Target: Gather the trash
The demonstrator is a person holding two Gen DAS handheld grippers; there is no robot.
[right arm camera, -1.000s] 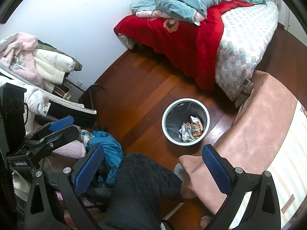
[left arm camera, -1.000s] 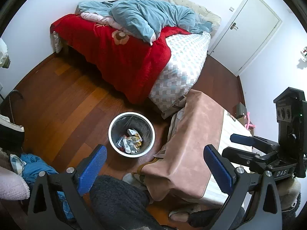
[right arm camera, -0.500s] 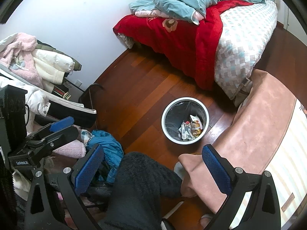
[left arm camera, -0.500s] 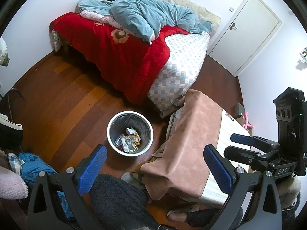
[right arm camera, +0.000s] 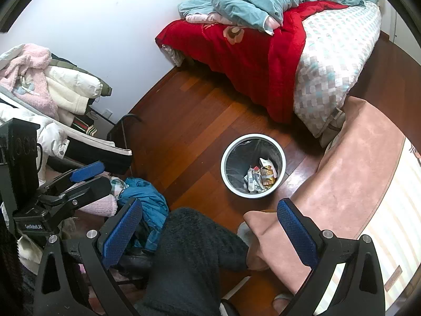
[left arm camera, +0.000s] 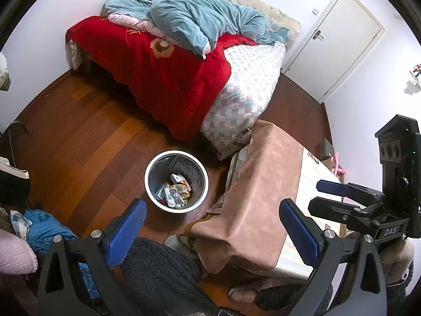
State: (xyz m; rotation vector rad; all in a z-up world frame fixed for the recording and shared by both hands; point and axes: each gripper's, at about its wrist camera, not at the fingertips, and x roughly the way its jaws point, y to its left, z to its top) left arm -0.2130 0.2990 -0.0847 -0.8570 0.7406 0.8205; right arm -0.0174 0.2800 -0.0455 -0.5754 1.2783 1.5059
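Observation:
A white round trash bin (left arm camera: 204, 181) with a dark liner stands on the wooden floor; it also shows in the right wrist view (right arm camera: 283, 164). Crumpled wrappers (left arm camera: 173, 191) lie at its bottom, also seen in the right wrist view (right arm camera: 260, 177). My left gripper (left arm camera: 213, 234) is open and empty, held high above the floor near the bin. My right gripper (right arm camera: 210, 234) is open and empty, also held high. Each gripper shows in the other's view: the right one (left arm camera: 350, 197) at the right, the left one (right arm camera: 65, 184) at the left.
A bed (left arm camera: 250, 79) with a red blanket (left arm camera: 163, 79) and blue duvet stands behind the bin. A table under a pink-brown cloth (left arm camera: 260, 192) is at the right. Clothes pile (right arm camera: 47, 92) at the left. The person's dark-trousered leg (right arm camera: 189, 263) is below. A white door (left arm camera: 339, 36) is far right.
Both grippers have shifted slightly; the bin and bed have slid a little left and down in the views. Both stay open and empty.

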